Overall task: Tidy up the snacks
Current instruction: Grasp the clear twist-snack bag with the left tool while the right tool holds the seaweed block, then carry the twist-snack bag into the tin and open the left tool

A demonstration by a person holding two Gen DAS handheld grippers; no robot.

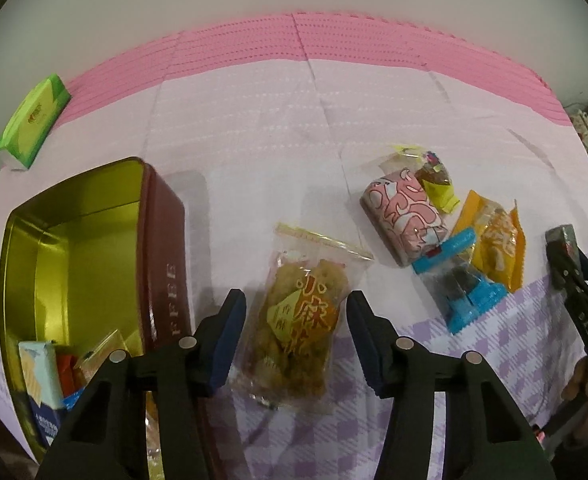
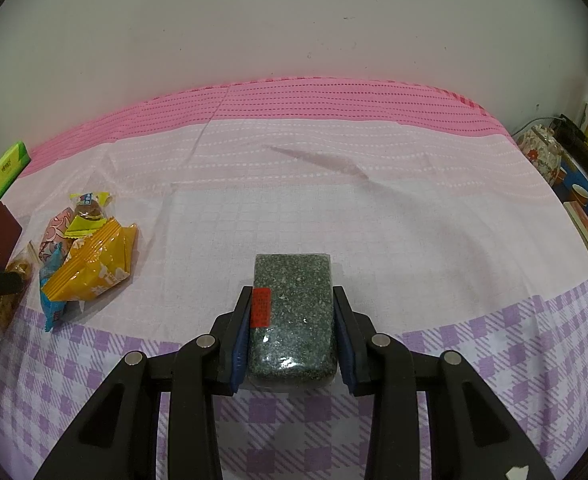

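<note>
A clear packet of brown fried snacks (image 1: 302, 320) lies flat on the cloth between the fingers of my left gripper (image 1: 296, 304). The jaws stand open, with the pads close beside the packet's edges. To its left stands a maroon tin (image 1: 166, 248) with a gold inside and several wrapped snacks (image 1: 42, 372) in its near end. A loose pile lies to the right: a pink roll (image 1: 402, 216), a yellow packet (image 1: 494, 240) and a blue packet (image 1: 462, 292). My right gripper (image 2: 293, 292) is shut on a dark green speckled block (image 2: 292, 320), held above the cloth.
A green tissue pack (image 1: 30, 120) sits at the far left by the wall. The pink and lilac checked cloth (image 2: 334, 208) covers the table up to the white wall. Off the table's right edge stand a flowered ceramic pot (image 2: 542, 152) and cups.
</note>
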